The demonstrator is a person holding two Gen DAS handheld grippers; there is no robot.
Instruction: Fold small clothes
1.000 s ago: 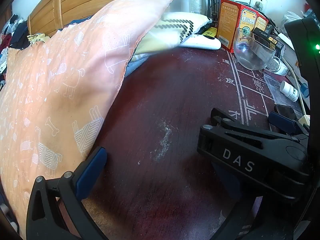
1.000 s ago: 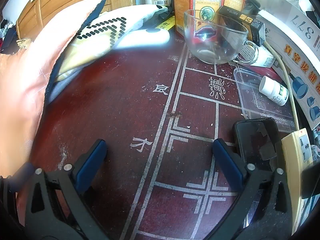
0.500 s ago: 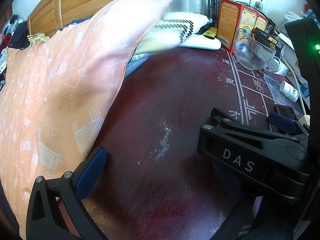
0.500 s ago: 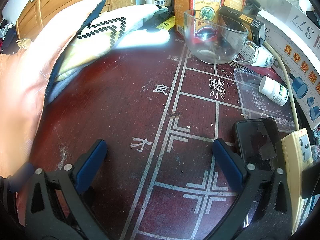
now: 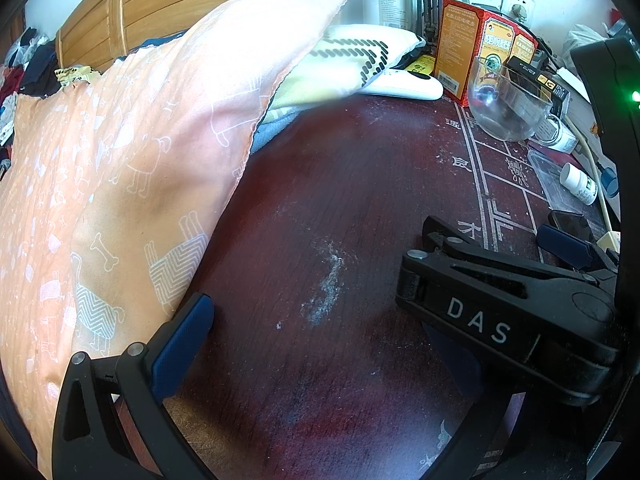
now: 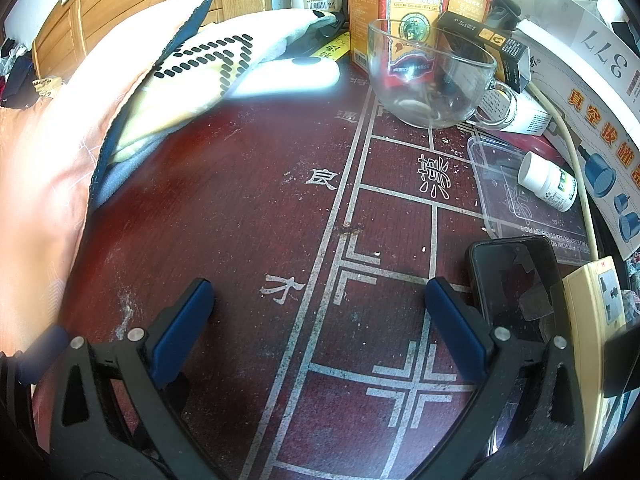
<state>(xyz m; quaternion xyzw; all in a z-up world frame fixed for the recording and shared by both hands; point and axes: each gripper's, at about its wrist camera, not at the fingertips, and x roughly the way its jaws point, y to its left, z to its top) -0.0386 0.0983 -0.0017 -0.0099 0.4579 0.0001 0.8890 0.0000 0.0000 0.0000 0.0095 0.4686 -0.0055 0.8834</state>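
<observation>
An orange cloth printed with white dogs and bones lies heaped along the left side of the dark red table; in the right wrist view the same orange cloth fills the left edge. Behind it rests a pale yellow cloth with black dashes, over a blue-grey layer. My left gripper is open over bare tabletop, its left pad beside the orange cloth's edge; its right finger is hidden behind the right tool's black body. My right gripper is open above the painted board lines, holding nothing.
A glass cup, red boxes, a pill bottle and a clear plastic lid crowd the back right. A phone and a power strip lie by the right finger. A wooden headboard stands behind.
</observation>
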